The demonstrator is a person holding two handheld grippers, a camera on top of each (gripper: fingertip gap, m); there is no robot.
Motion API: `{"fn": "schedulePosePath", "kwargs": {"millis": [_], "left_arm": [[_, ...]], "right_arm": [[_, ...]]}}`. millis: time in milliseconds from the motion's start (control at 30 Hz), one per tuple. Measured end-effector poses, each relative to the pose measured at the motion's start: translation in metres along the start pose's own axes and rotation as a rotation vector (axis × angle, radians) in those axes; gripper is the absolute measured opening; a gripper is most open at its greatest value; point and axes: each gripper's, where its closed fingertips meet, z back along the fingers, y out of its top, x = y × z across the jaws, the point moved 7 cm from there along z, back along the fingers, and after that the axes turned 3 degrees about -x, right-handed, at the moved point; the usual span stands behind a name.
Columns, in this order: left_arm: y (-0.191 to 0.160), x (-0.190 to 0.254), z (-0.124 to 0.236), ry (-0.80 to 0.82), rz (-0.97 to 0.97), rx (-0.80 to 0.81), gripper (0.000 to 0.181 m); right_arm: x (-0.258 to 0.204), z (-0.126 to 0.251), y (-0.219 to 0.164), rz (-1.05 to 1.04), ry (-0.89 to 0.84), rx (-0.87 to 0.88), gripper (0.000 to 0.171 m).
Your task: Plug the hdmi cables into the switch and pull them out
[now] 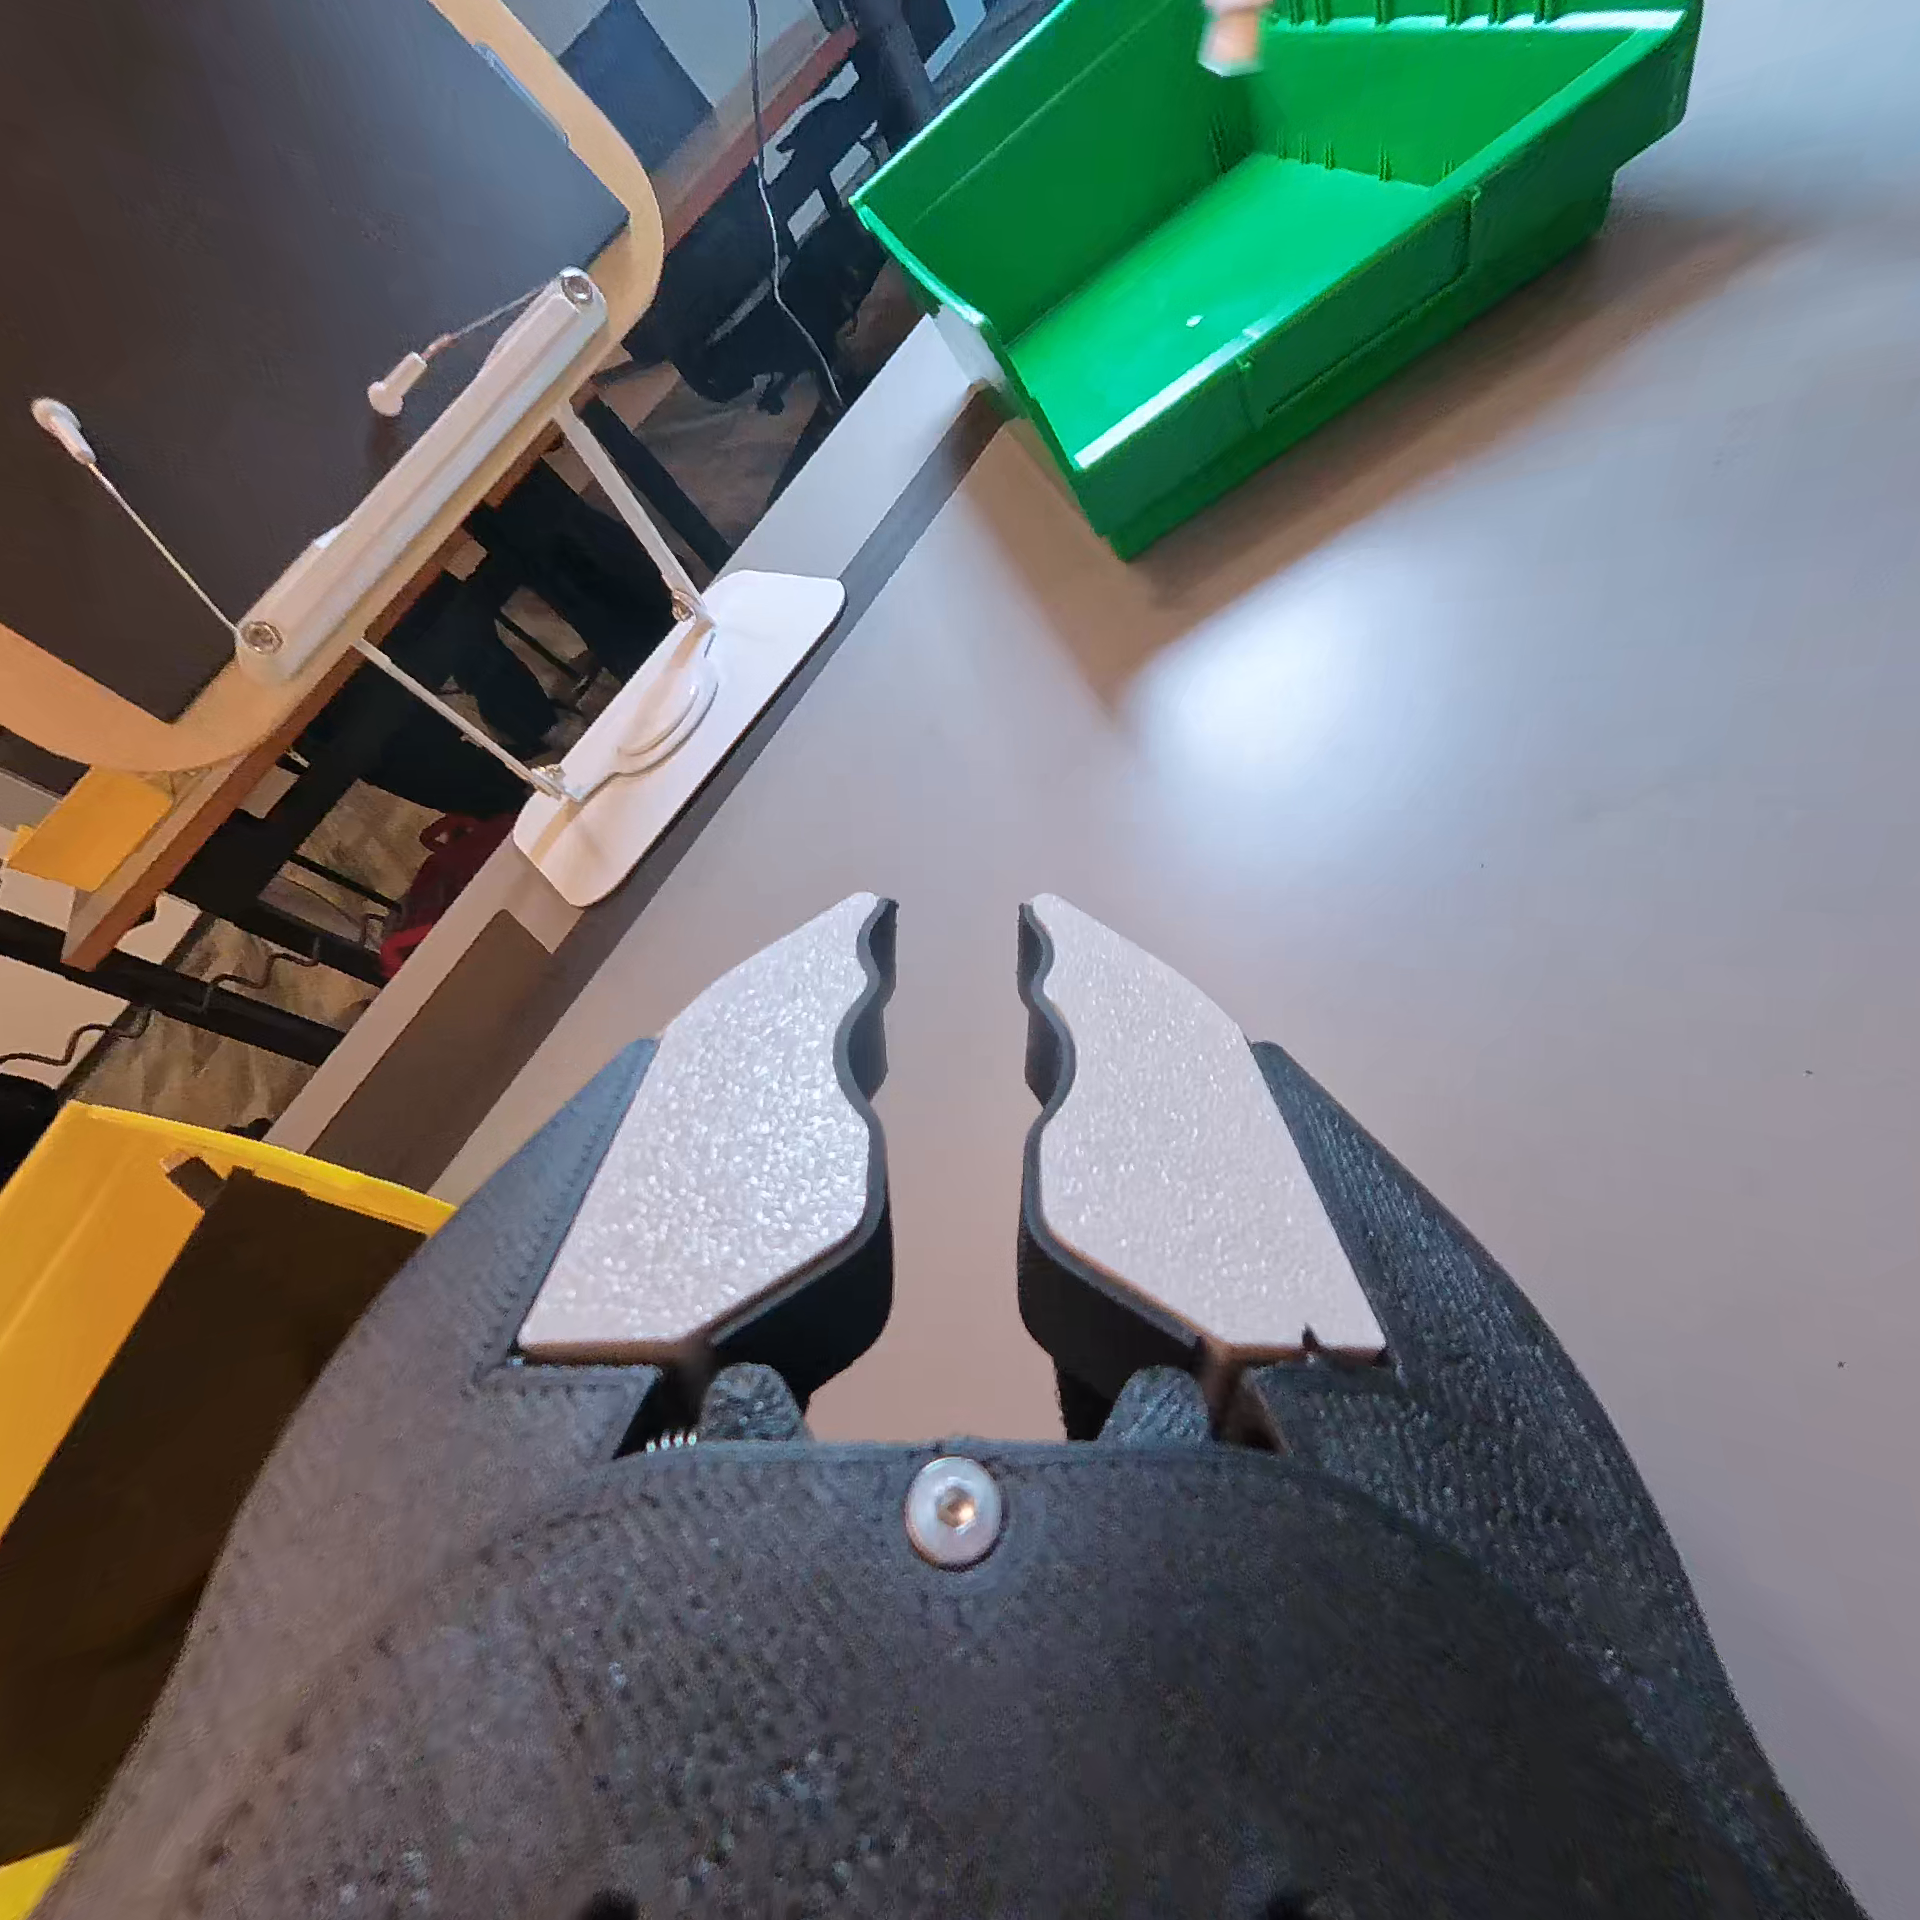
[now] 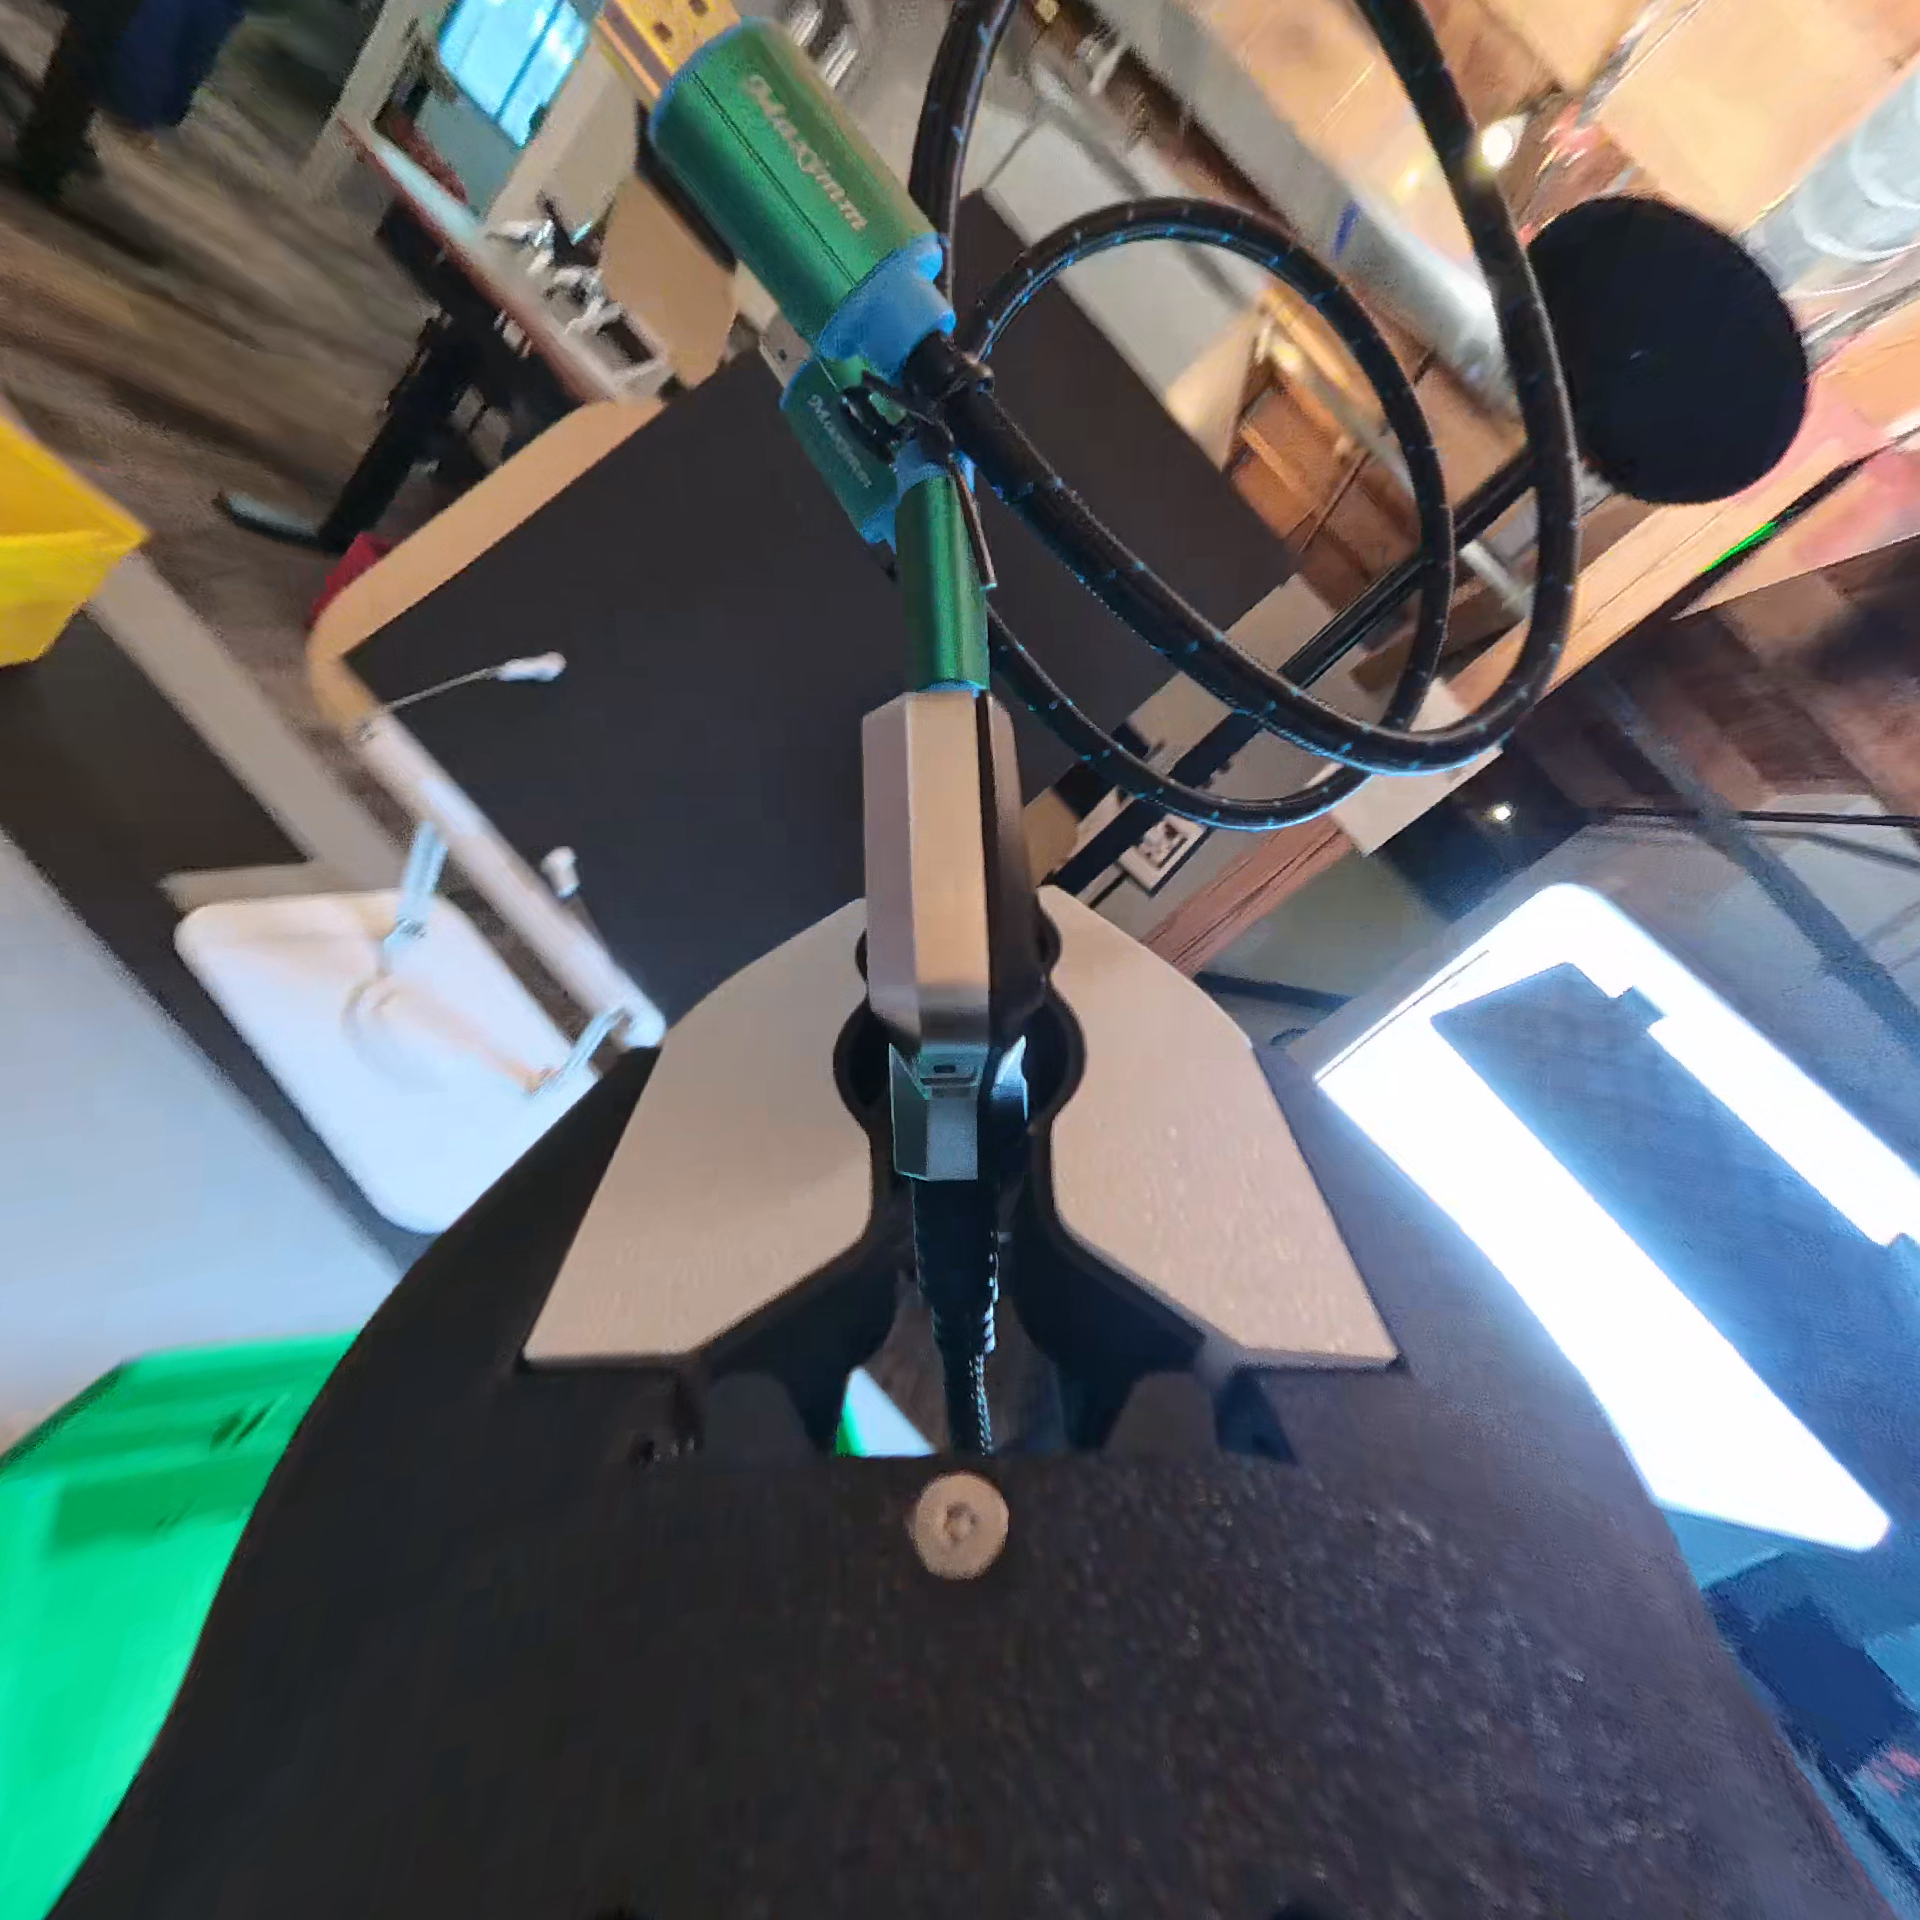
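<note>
Holding right gripper [image 2: 956, 966] clamped on a silver plug [image 2: 928, 873], long axis running along our fingers, 2 green HDMI plugs [image 2: 800, 197] dangling beyond. Left gripper [image 1: 958, 920] empty, jaws apart; switch not visible.

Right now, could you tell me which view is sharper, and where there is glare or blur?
Left wrist view: sharp; soft glare on the table, green bin slightly soft at the top edge. Right wrist view: background motion-blurred, a blown-out white patch at right; the held cable stays fairly crisp.
</note>
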Motion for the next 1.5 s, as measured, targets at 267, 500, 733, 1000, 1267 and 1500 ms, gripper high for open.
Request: {"fn": "schedulePosePath", "kwargs": {"millis": [267,500,733,1000,1267,1500], "left_arm": [[-0.014,-0.002,-0.001,-0.014,0.039,-0.027,0.025],[-0.017,0.001,-0.004,-0.043,0.046,-0.038,0.026],[-0.020,0.004,-0.009,-0.067,0.069,-0.058,0.026],[-0.030,-0.002,-0.011,-0.089,0.147,-0.068,0.027],[-0.051,-0.071,0.027,0.063,0.371,0.026,0.033],[-0.090,-0.167,0.071,0.270,0.423,-0.145,0.033]], "right_arm": [[0.015,-0.043,-0.052,0.010,-0.150,-0.011,0.021],[-0.075,-0.036,-0.181,0.037,0.048,-0.580,0.023],[-0.113,-0.025,-0.227,0.207,0.266,-1.137,0.026],[-0.119,-0.021,-0.236,0.170,0.458,-1.150,0.044],[-0.088,0.041,-0.162,-0.217,0.412,-0.672,0.070],[-0.122,0.136,-0.135,-0.225,0.445,-0.454,0.058]]}}
